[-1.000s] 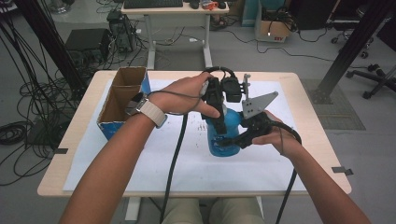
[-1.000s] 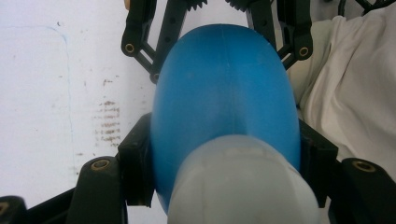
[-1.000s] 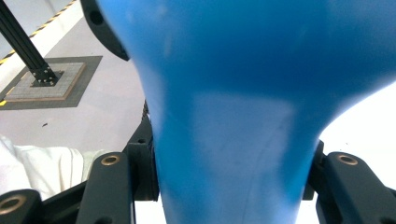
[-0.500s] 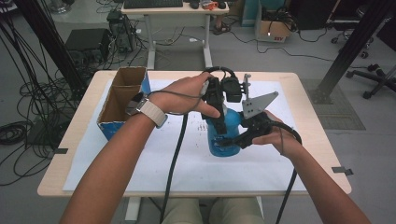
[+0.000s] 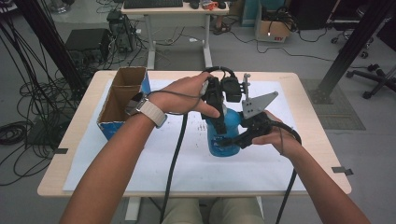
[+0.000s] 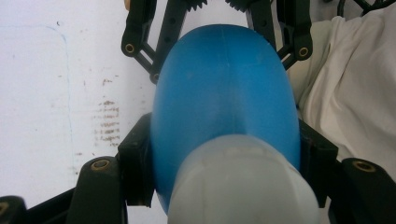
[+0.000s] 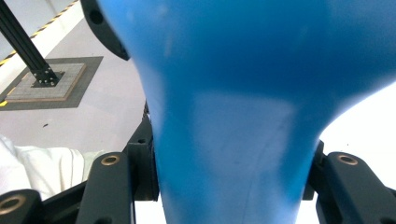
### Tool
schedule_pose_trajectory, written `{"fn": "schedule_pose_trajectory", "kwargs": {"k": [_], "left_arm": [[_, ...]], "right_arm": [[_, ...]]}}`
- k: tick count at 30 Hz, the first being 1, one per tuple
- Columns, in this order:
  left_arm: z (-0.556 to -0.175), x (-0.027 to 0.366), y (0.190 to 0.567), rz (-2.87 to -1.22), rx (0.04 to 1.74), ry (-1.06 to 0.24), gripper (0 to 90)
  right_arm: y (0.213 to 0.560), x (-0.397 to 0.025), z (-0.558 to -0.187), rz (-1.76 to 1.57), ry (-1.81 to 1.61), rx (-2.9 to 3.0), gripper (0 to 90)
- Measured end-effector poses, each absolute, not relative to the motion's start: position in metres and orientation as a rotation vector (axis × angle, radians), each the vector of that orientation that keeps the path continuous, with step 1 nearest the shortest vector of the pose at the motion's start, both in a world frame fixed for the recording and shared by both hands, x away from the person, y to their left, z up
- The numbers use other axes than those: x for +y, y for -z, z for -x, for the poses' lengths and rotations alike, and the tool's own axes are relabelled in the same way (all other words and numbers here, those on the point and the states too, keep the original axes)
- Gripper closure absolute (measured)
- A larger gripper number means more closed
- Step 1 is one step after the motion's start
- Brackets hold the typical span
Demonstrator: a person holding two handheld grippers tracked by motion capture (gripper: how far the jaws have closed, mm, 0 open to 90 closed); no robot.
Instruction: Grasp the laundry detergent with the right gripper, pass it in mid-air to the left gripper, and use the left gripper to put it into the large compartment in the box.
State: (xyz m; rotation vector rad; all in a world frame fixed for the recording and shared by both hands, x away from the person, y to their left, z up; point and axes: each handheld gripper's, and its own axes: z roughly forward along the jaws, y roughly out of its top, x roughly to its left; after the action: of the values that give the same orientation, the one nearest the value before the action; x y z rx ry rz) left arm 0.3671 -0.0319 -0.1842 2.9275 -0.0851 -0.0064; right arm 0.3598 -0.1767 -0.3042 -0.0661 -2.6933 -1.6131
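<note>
A blue plastic bottle (image 5: 224, 137) with a pale cap stands on the white sheet at mid-table. My left gripper (image 5: 219, 122) comes down from above and is shut on its upper part. In the left gripper view the blue body (image 6: 224, 88) and whitish cap (image 6: 238, 182) sit between my left gripper's (image 6: 226, 172) jaws. My right gripper (image 5: 233, 140) comes in from the right and is shut on the bottle lower down. In the right gripper view the bottle (image 7: 233, 116) is pinched between my right gripper's (image 7: 229, 179) jaws.
An open cardboard box (image 5: 122, 100) with a blue side stands at the table's left. A white sheet (image 5: 154, 158) with small dark stains covers most of the wooden table (image 5: 60, 186). Cables trail from both grippers toward the near edge. A black frame post (image 5: 355, 37) rises beyond the far right corner.
</note>
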Motion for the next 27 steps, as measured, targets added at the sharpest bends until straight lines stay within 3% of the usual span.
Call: {"fn": "schedule_pose_trajectory", "kwargs": {"k": [27], "left_arm": [[-0.3631, -0.0372, 0.1792, -2.949, -0.055, 0.005, 37.5]], "right_arm": [[0.3046, -0.1765, -0.3567, 0.094, 1.649, -2.628, 42.7]]}}
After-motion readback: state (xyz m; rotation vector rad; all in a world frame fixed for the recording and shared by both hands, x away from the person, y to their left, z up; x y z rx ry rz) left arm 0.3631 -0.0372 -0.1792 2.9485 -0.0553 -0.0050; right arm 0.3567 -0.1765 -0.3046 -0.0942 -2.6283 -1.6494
